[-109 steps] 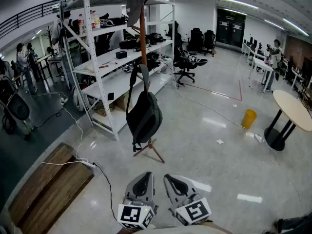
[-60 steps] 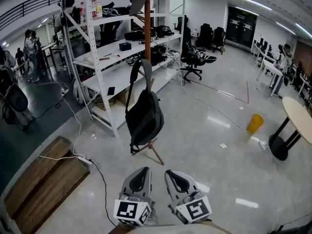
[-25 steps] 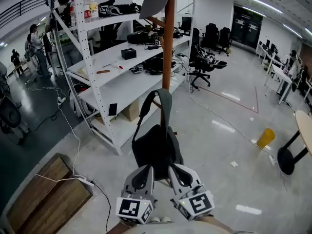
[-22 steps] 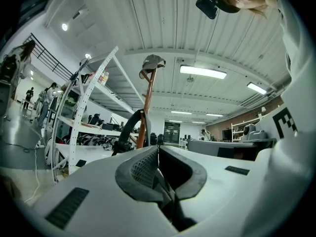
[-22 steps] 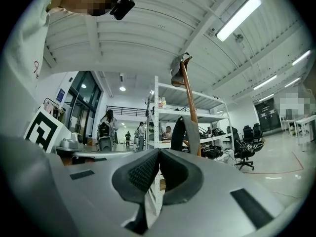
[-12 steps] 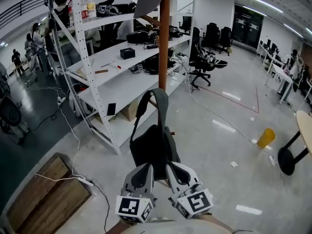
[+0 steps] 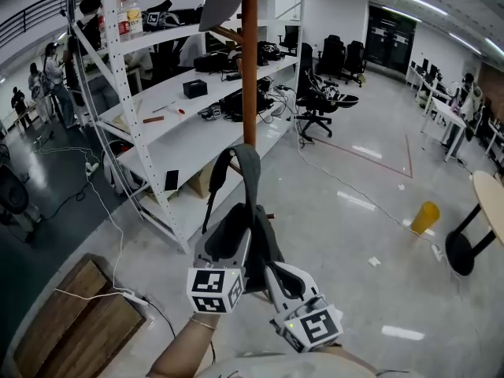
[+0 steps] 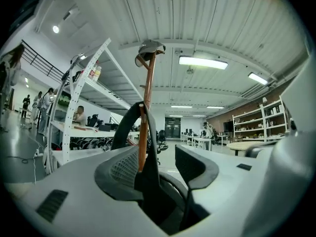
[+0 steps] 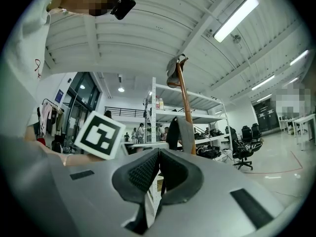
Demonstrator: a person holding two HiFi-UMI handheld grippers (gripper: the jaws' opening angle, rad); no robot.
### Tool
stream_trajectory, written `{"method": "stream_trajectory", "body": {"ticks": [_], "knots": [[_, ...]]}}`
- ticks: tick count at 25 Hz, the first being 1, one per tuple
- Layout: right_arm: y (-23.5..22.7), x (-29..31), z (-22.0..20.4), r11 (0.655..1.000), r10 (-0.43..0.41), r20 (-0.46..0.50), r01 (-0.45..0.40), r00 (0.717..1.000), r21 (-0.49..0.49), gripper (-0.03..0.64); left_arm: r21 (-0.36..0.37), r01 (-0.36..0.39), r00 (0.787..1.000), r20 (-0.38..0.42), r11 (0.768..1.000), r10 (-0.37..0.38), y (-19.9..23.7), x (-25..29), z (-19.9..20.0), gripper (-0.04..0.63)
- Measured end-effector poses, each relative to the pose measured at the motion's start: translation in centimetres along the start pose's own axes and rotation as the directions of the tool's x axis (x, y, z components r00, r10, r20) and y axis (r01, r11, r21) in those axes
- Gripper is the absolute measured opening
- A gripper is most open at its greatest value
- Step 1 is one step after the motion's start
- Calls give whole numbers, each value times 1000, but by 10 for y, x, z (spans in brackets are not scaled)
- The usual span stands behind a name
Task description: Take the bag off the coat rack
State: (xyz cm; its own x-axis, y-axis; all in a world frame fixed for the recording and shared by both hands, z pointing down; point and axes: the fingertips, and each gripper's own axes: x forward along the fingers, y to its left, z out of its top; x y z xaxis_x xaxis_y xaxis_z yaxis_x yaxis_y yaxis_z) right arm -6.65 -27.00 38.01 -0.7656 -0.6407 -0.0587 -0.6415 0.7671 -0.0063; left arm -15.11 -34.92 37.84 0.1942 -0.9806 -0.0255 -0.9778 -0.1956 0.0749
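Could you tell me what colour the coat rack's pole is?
The pole is reddish brown, clearest in the head view.

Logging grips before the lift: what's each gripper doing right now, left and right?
Left gripper: jaws apart and opening; the bag strap lines up with the gap, not gripped.
Right gripper: closed, holding nothing.

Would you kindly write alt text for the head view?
A dark bag hangs by its strap from a wooden coat rack. The left hand-held gripper is raised to it, jaws opening with the strap between them; the right hand-held gripper sits lower, shut.
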Motion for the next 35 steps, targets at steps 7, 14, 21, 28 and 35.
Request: {"method": "stream_trajectory", "body": {"ticks": [7, 14, 21, 28, 35], "knots": [[-12, -12, -7, 999, -39, -28, 39, 999, 1, 18, -12, -23, 999, 39, 1000, 24, 18, 76, 20, 285], [-33, -20, -13, 995, -97, -50, 98, 994, 3, 18, -41, -33, 999, 20, 999, 34, 20, 114, 14, 296], [-48, -23, -18, 991, -131, -71, 132, 989, 5, 18, 40, -2, 1000, 7, 999, 1, 13, 141, 15, 296], [-59, -24, -16, 987, -162, -68, 163, 984, 7, 18, 85, -3, 1000, 5, 996, 2, 16, 158, 15, 295], [-62, -22, -19, 986, -166, -65, 167, 984, 10, 18, 165, 30, 1000, -4, 986, -30, 10, 159, 11, 59]]}}
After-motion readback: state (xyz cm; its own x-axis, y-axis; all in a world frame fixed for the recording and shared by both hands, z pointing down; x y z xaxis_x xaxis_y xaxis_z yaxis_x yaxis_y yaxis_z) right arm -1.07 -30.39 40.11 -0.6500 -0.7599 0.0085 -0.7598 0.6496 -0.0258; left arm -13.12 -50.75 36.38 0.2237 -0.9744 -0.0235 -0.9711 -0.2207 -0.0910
